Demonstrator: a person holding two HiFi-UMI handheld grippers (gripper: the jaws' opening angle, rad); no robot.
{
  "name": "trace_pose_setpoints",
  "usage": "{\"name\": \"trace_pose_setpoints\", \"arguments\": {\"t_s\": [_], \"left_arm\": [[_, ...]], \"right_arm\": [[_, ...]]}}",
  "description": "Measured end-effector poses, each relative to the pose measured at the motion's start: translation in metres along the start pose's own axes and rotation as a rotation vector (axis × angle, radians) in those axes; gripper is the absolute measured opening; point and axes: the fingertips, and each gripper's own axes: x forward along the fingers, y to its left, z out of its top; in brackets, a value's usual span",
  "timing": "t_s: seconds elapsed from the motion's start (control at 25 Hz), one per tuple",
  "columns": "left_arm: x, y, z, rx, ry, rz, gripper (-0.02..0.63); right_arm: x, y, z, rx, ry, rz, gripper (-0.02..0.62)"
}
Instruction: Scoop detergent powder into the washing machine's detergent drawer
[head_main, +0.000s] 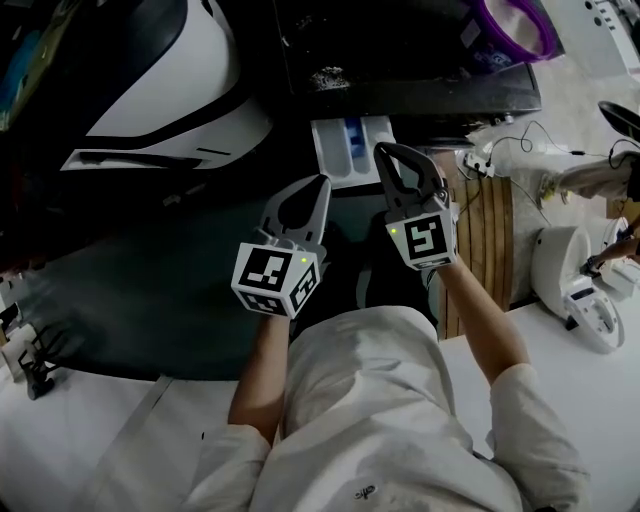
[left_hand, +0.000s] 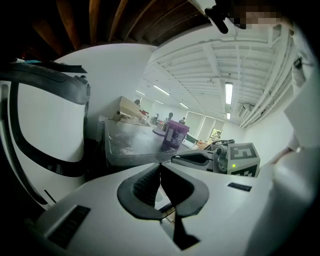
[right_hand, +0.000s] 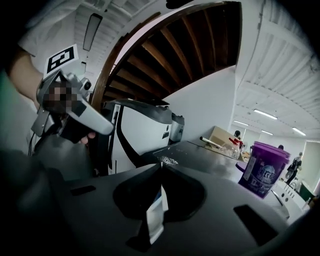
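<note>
Two grippers, jaws closed and empty, left gripper (head_main: 320, 185), right gripper (head_main: 383, 152), detergent drawer (head_main: 348, 140) partly hidden behind them.

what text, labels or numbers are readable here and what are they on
No text reads clearly.
purple tub: printed label, too blurred to read.
left tongs and right tongs: cubes show square code patterns, no words.
shirt: small mark, too small to read.
</note>
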Motion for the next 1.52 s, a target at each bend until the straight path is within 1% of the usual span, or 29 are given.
{"name": "trace_pose_setpoints", "arguments": {"t_s": [0.2,0.44,0.64,0.88,1.0,1.36,1.52], "left_arm": [[0.003,-0.005,0.006,0.003,-0.009,0.023,0.018],[0.005,-0.009,0.012,0.012,-0.020,0.071,0.020],[0.007,-0.014,0.020,0.009,-0.041,0.114,0.018],[0.010,-0.025,0.036,0.018,-0.079,0.158,0.018],[0.010,-0.031,0.046,0.024,-0.104,0.176,0.020],[0.015,-0.057,0.072,0.055,-0.165,0.201,0.018],[0.017,-0.065,0.076,0.064,-0.188,0.212,0.018]], "right_arm": [[-0.011,-0.012,0.013,0.145,-0.040,0.013,0.009],[-0.025,-0.025,0.030,0.221,-0.088,0.038,0.009],[-0.038,-0.042,0.040,0.269,-0.115,0.062,0.009],[-0.053,-0.064,0.057,0.313,-0.178,0.091,0.009],[-0.062,-0.077,0.065,0.355,-0.206,0.105,0.009],[-0.089,-0.105,0.083,0.430,-0.289,0.139,0.009],[-0.101,-0.112,0.086,0.426,-0.305,0.162,0.009]]}}
